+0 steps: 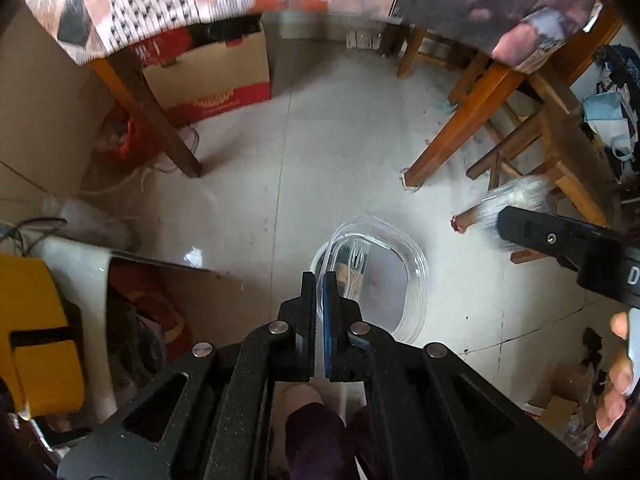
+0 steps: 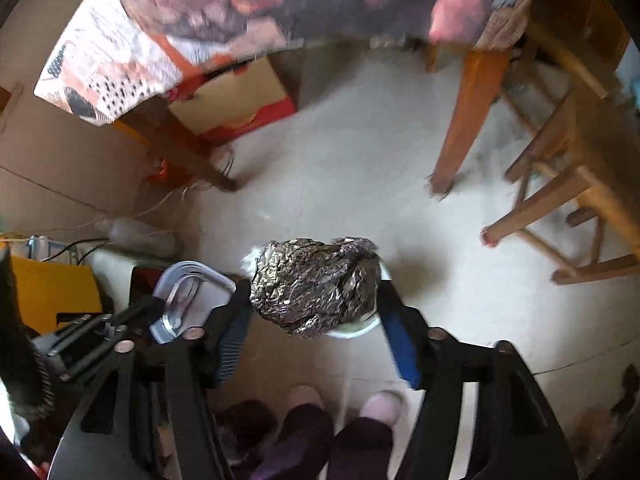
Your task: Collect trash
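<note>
My left tool (image 1: 319,280) was clamped shut on the rim of a clear plastic container (image 1: 394,280), a rounded-square tub with ridged walls. It hung from the pads over the pale tiled floor (image 1: 248,184), and something like clear plastic cutlery showed through its side, though I could not make that out for certain.

My right tool (image 2: 314,292) stood fairly wide, its jaws on either side of a crumpled ball of foil (image 2: 320,286). The foil was silvery and dark in its creases, bunched into a lumpy mass. One pad lay right against its left edge; whether the other pad touched it I could not tell, so I could not say if the foil was gripped. Under the foil a bit of white rim (image 2: 352,330) peeked out.

From the right wrist view, the container sat just left of the foil. Both tools pointed steeply down, with slippers (image 2: 380,406) below and a wooden stool (image 2: 568,200) to the right.
</note>
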{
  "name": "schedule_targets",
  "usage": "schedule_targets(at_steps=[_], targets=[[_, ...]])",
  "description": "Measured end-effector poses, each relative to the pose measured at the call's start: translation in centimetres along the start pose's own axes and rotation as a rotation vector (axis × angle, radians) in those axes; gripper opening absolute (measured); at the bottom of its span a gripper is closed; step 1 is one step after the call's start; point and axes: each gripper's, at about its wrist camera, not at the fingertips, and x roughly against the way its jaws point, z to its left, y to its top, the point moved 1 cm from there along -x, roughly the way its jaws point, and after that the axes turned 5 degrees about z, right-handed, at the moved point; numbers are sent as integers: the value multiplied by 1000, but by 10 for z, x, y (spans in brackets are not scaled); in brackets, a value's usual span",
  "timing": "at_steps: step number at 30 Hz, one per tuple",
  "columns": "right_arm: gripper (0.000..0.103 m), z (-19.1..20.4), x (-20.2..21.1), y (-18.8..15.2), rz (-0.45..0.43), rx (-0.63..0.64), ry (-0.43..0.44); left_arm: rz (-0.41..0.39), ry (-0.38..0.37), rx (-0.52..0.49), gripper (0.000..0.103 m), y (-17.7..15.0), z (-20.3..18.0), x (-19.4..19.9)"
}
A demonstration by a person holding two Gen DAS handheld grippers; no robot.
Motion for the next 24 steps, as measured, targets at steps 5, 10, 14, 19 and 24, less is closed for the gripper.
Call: schedule_targets(at_steps=[5,10,14,19,24], targets=[[71,-11,-21,-5,48,-15,-8,33,-26,12,1,-3,-4,-25],[71,-26,-15,-8,54,-46,-44,60,-97,9,3,5,-22,-43],[71,-36,-3,-8,52,-63,-63,100,-95,-27,44,11,-36,-53],[71,-36,27,-9,30,-52,-91,122,-73,-21,46,8,-37,-28],[71,-27,71,-9,-4,-30,-81,72,-54,3,46,8,-36,35]])
